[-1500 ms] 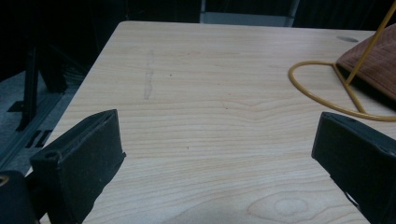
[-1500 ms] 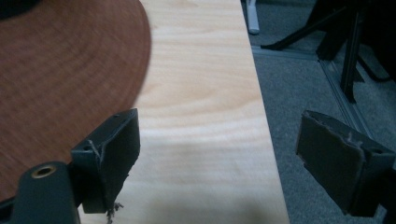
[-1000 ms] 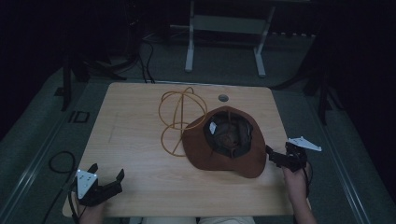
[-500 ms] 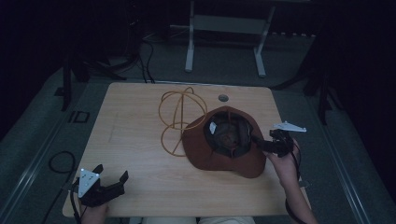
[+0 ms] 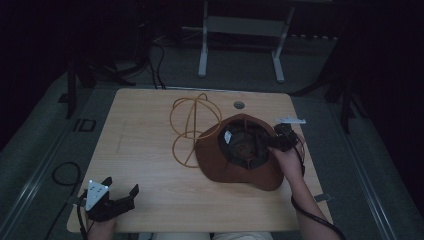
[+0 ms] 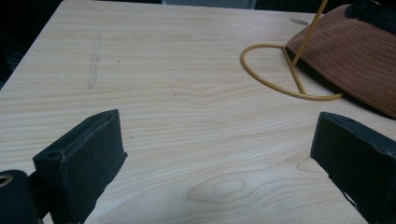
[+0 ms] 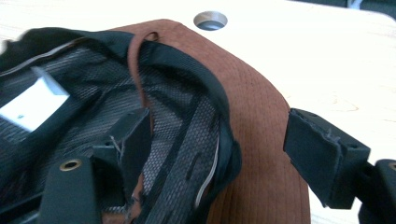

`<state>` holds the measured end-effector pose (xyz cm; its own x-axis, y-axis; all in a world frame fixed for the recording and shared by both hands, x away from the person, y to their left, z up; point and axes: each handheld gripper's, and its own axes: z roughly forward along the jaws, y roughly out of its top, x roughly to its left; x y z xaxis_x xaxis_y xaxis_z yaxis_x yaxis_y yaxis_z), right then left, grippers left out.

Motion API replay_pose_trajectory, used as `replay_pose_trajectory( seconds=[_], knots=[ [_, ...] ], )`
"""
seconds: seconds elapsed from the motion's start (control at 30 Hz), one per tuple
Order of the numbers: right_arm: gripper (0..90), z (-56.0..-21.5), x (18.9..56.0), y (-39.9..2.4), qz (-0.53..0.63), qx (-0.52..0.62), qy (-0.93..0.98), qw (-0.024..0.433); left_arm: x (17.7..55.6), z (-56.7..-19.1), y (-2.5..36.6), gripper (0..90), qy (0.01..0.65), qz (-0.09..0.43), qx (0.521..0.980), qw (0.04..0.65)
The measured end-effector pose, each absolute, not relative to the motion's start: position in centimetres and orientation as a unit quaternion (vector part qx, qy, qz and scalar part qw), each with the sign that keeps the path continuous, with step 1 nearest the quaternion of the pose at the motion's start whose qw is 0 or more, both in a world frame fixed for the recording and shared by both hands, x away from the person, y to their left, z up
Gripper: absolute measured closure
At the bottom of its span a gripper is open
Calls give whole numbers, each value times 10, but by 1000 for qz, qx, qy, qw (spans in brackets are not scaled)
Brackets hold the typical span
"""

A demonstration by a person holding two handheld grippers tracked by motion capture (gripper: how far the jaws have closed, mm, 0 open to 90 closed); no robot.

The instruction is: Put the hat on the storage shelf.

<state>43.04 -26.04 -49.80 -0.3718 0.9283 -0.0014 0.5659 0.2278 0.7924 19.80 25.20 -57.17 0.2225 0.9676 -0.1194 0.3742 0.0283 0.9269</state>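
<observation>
High view: brown hat [image 5: 235, 162] lies upside down on the wooden table [image 5: 150, 145], right of centre, its white label [image 5: 227, 136] unreadable; right gripper [image 5: 272, 143] is at the hat's rim. Left gripper view: left gripper [image 6: 215, 158] gapes wide over bare wood, beside a yellow wire stand [image 6: 289, 79]. Right gripper view: jaws straddle the hat's rim and have just been closing, pads not yet pressing; the label's writing is unreadable.

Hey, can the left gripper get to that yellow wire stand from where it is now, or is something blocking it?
Probably yes. The left gripper sits open at the table's near corner, with bare wood between it and the yellow wire stand. The brown hat covers only the stand's far side.
</observation>
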Motion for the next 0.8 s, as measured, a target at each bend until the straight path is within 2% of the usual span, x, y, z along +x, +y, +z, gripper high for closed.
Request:
replay_pose_trajectory(
  seconds=[0.3,0.5,0.8],
  knots=[
    [242,-509,460,-250,335,516,752,237,198,-573,253,31,539,311,623,473],
    [290,-527,469,-243,305,522,761,235,198,-574,253,31,540,307,625,473],
    [342,-545,472,-231,269,529,762,260,199,-575,252,31,543,302,626,471]
  ],
)
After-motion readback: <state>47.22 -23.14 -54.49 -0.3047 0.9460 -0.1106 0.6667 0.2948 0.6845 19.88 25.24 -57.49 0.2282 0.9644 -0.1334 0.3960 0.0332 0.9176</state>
